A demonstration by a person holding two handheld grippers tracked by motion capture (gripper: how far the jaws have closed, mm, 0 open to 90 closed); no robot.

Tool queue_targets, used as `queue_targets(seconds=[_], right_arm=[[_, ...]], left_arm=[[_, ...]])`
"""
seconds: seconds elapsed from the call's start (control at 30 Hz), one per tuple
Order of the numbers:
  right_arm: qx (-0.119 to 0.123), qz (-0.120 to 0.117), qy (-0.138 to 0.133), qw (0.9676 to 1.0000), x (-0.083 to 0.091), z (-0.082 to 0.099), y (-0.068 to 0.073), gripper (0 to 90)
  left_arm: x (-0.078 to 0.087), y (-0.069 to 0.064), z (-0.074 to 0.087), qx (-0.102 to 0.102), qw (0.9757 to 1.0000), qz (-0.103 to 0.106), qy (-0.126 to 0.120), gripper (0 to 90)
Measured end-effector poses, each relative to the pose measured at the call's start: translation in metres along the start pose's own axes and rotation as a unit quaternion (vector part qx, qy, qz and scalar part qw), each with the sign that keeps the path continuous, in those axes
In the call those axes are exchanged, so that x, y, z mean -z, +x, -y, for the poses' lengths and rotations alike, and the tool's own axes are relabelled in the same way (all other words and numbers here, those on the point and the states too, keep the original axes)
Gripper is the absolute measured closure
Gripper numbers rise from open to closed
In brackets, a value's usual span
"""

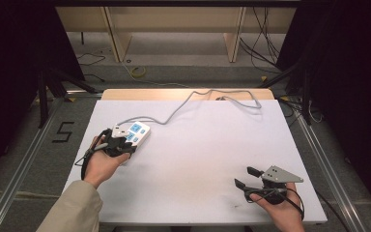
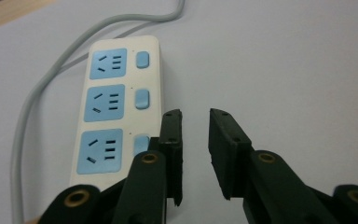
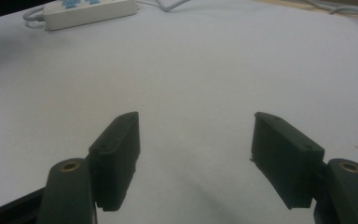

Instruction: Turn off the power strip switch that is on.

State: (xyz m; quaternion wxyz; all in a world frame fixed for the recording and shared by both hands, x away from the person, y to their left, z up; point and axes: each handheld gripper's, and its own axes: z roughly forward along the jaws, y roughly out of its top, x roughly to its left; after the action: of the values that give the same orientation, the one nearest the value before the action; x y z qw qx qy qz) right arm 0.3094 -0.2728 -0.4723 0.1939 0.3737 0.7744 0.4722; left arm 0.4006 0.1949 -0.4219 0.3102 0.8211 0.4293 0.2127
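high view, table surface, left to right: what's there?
left gripper → power strip just right of it, its grey cord trailing off to the far edge → bare white tabletop → right gripper, jaws open.

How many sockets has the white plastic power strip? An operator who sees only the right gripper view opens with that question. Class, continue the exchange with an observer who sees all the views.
Observer: The white plastic power strip has three blue socket panels, each with a blue switch beside it.
Operator: Where is the left gripper?
Observer: The left gripper is at the strip's near end. Its jaws are slightly apart, with nothing between them.
Operator: Where does the lead run?
Observer: The grey cable snakes across the white table towards its far edge.
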Motion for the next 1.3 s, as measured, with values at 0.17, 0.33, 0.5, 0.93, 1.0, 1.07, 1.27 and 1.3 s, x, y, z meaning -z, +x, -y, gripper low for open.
queue_targets(seconds=[0.17,0.33,0.5,0.93,1.0,1.07,1.27,1.3], right_arm=[[-0.002,0.001,-0.001,1.0000,0.000,0.000,0.000,33.5],[-0.002,0.001,0.000,1.0000,0.000,0.000,0.000,33.5],[-0.001,0.001,0.000,1.0000,0.000,0.000,0.000,33.6],[0.000,-0.002,0.002,1.0000,-0.001,0.000,0.000,34.0],[-0.001,-0.002,0.003,1.0000,-0.001,0.000,0.000,33.9],[0.000,-0.002,0.002,1.0000,-0.001,0.000,0.000,33.9],[0.001,-0.004,0.002,1.0000,-0.001,0.000,0.001,33.8],[0.001,-0.004,0.002,1.0000,-0.001,0.000,0.000,33.9]], left_arm=[[0.003,-0.004,0.002,-0.001,0.9997,0.010,-0.021,62.1],[0.004,-0.009,0.005,0.013,0.9988,0.023,-0.040,51.4],[0.006,-0.013,0.009,0.019,0.9981,0.026,-0.053,41.4],[0.011,-0.024,0.018,0.005,0.9967,0.049,-0.065,33.5],[0.011,-0.026,0.020,-0.003,0.9968,0.049,-0.063,33.6],[0.012,-0.028,0.022,-0.007,0.9964,0.051,-0.068,33.5],[0.014,-0.030,0.028,-0.019,0.9954,0.047,-0.081,30.9],[0.014,-0.031,0.028,-0.020,0.9953,0.046,-0.083,30.5]])
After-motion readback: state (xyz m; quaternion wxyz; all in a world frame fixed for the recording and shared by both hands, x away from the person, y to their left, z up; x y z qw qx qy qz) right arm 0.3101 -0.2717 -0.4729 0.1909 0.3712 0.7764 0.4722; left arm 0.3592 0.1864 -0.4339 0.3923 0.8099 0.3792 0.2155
